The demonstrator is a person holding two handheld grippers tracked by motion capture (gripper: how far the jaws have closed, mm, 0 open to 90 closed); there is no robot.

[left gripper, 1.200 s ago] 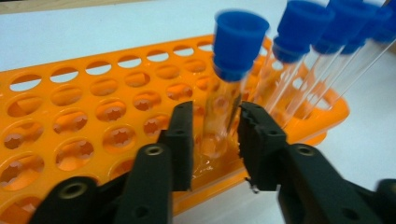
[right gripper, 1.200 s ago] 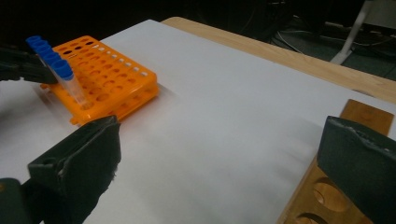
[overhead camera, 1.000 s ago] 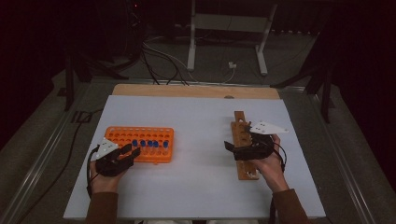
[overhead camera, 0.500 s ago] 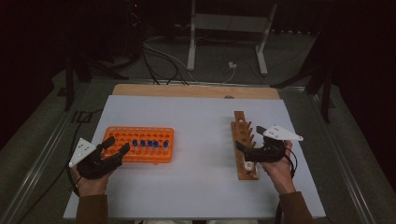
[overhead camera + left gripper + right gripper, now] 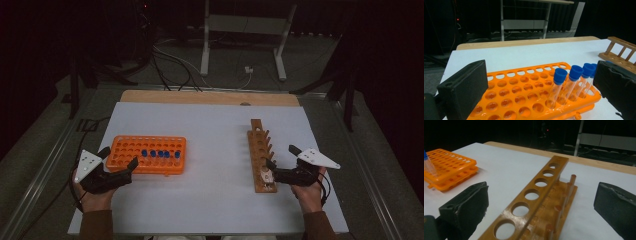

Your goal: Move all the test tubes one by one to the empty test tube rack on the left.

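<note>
An orange tube rack (image 5: 131, 151) lies on the left of the white table, with several blue-capped tubes (image 5: 159, 153) upright in one row. My left gripper (image 5: 118, 158) sits at the rack's near left corner. Its jaws have just been opening and now stand wide, pressing on nothing. In the left gripper view the rack (image 5: 524, 92) and the tubes (image 5: 560, 76) lie ahead between the pads of the left gripper (image 5: 541, 75). A wooden rack (image 5: 259, 150) lies on the right. My right gripper (image 5: 281, 157) is open beside its near end, and its holes (image 5: 532, 194) are empty.
The white sheet (image 5: 215, 130) covers the table, with a bare wooden strip (image 5: 210, 97) along the far edge. Beyond it, on the dark floor, are cables and a metal stand (image 5: 245, 30). The orange rack (image 5: 449, 167) shows at the left of the right gripper view.
My left hand drew back off the orange rack's left end and its jaws spread apart. My right hand slid right and nearer, to the wooden rack's near end.
</note>
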